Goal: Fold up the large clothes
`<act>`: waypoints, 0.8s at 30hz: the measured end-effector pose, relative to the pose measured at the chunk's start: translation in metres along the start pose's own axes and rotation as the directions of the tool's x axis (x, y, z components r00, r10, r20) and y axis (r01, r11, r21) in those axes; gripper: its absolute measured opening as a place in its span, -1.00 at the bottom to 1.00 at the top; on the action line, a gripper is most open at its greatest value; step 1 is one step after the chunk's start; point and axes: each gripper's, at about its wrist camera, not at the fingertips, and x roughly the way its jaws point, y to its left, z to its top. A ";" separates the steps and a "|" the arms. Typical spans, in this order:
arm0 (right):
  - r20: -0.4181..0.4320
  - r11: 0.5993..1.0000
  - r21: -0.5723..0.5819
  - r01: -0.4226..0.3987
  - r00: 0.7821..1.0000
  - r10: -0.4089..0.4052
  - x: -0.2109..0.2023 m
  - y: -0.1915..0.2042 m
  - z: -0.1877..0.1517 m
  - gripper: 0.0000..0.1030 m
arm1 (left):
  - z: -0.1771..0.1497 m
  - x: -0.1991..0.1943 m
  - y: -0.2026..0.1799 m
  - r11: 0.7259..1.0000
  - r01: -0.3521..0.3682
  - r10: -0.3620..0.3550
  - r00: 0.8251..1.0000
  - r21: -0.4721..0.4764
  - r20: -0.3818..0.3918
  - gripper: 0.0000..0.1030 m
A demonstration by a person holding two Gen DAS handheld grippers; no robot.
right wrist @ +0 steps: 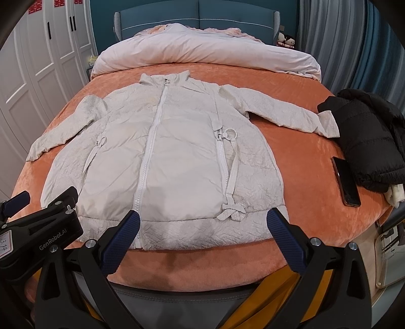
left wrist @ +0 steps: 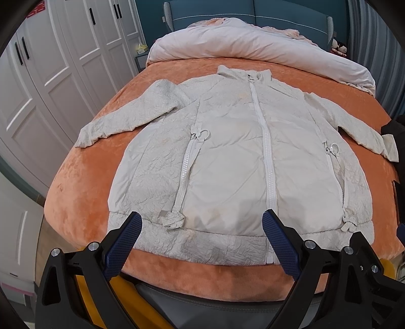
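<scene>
A pale grey-white puffer jacket (left wrist: 227, 162) (right wrist: 177, 162) lies flat, front up and zipped, on the orange bedspread (left wrist: 83, 182) (right wrist: 308, 177), both sleeves spread out to the sides. My left gripper (left wrist: 202, 217) hovers open above the hem, left of the centre zip, with nothing between its blue pads. Over the hem to the right of the centre zip hangs my right gripper (right wrist: 202, 217), open and empty as well. In the right wrist view the left gripper's black body (right wrist: 40, 222) shows at the lower left.
A folded pinkish duvet (right wrist: 202, 55) lies across the head of the bed before a blue headboard (right wrist: 197, 15). A black jacket (right wrist: 369, 136) and a phone (right wrist: 346, 181) rest on the bed's right side. White wardrobes (left wrist: 50, 76) stand at the left.
</scene>
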 end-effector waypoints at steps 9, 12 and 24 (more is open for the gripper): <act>0.000 1.000 0.000 0.002 1.000 -0.002 0.000 0.000 0.000 0.90 | 0.000 0.000 0.001 1.000 0.001 -0.001 1.000 0.000 -0.002 0.79; -0.001 1.000 -0.001 0.004 1.000 -0.004 0.000 0.002 0.001 0.90 | 0.001 0.000 0.001 1.000 0.001 -0.001 1.000 0.000 -0.003 0.77; -0.006 1.000 -0.001 0.005 1.000 -0.005 0.000 0.002 0.002 0.90 | 0.001 0.000 0.002 1.000 0.001 -0.001 1.000 -0.001 -0.005 0.74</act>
